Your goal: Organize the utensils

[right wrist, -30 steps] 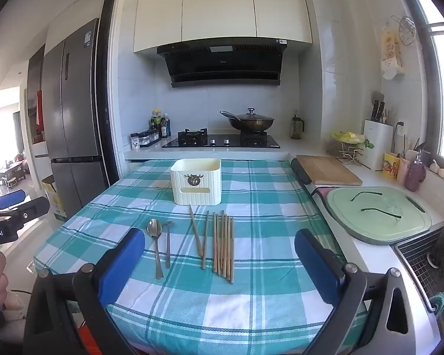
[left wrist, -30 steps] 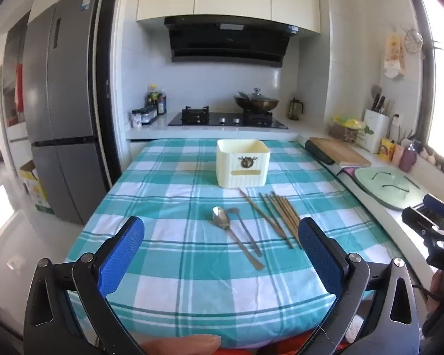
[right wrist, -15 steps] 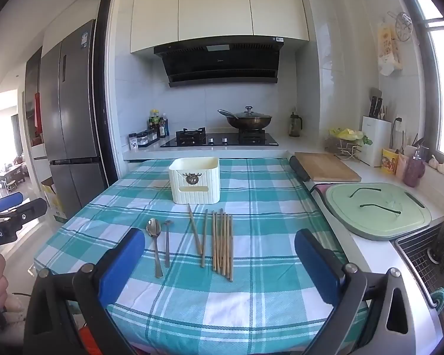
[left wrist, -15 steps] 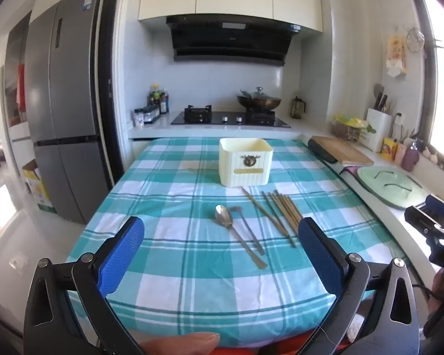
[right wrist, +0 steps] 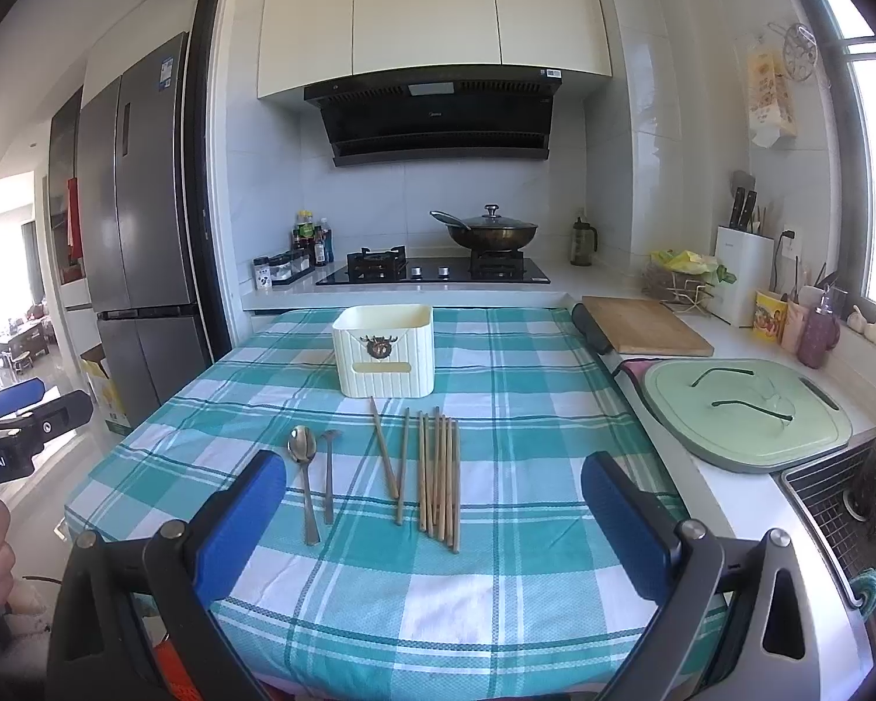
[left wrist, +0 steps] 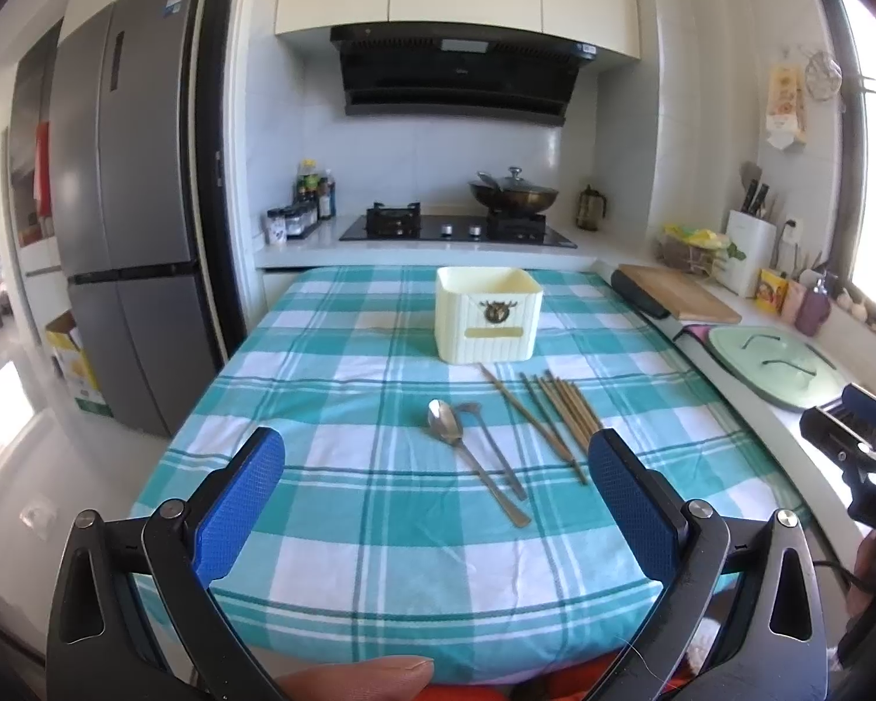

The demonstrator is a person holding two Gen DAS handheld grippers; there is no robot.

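A cream utensil holder (left wrist: 488, 322) (right wrist: 384, 350) stands upright mid-table on a teal checked cloth (left wrist: 344, 409) (right wrist: 525, 409). In front of it lie a metal spoon (left wrist: 467, 444) (right wrist: 303, 467), a smaller metal utensil (left wrist: 490, 444) (right wrist: 327, 473) beside it, and several wooden chopsticks (left wrist: 560, 409) (right wrist: 438, 467). My left gripper (left wrist: 437, 502) is open and empty above the table's near edge. My right gripper (right wrist: 433, 514) is open and empty, also at the near edge, short of the chopsticks. Each gripper shows at the other view's side.
A stove with a lidded wok (right wrist: 487, 231) is behind the table. To the right are a wooden cutting board (right wrist: 642, 327), a green lid (right wrist: 747, 409), a sink (right wrist: 852, 496) and a knife block (right wrist: 741, 269). A fridge (left wrist: 128, 222) stands left.
Both grippers have edged slightly forward toward the table; the utensils and holder appear a little nearer. Nothing on the table has moved.
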